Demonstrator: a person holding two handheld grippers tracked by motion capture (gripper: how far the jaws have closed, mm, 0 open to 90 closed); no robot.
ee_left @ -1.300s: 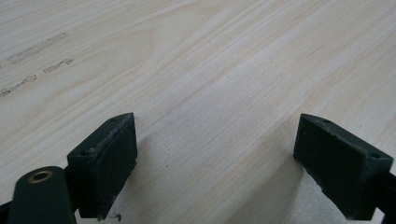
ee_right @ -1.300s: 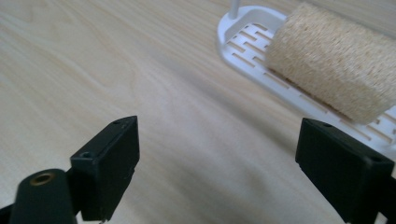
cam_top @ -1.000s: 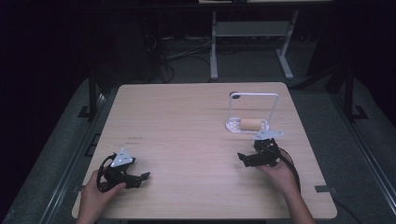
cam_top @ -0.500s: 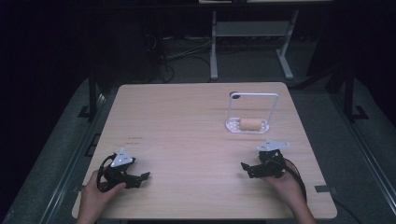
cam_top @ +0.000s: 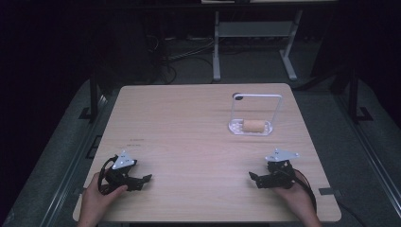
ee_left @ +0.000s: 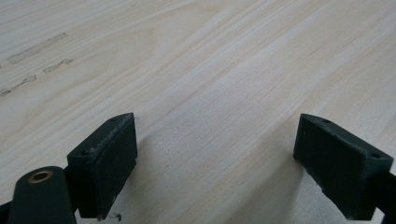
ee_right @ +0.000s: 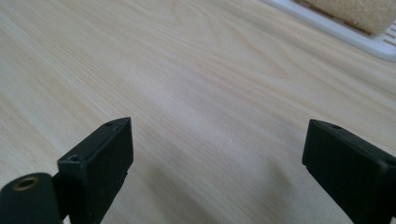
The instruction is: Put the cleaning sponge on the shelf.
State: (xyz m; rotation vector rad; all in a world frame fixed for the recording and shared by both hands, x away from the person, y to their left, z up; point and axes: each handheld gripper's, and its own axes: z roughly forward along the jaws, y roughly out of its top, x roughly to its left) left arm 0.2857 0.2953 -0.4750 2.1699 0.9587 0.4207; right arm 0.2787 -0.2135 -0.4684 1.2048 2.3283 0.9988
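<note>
Two grippers rest low at the near edge of the pale wooden table [cam_top: 189,123], both with jaws spread wide and holding nothing: my left gripper [cam_top: 142,180] at the near left corner, my right gripper [cam_top: 255,178] at the near right. The nearest workpiece is the tan, cork-like cylinder [cam_top: 253,126], lying on its side in the white perforated plastic tray with a tall wire hoop handle [cam_top: 235,127], well beyond the right gripper. I judge the cylinder light, slightly yielding and rough enough to hold; I would grip across its middle. The hoop arches over it and obstructs approach from directly above. Otherwise the tabletop between is bare.
</note>
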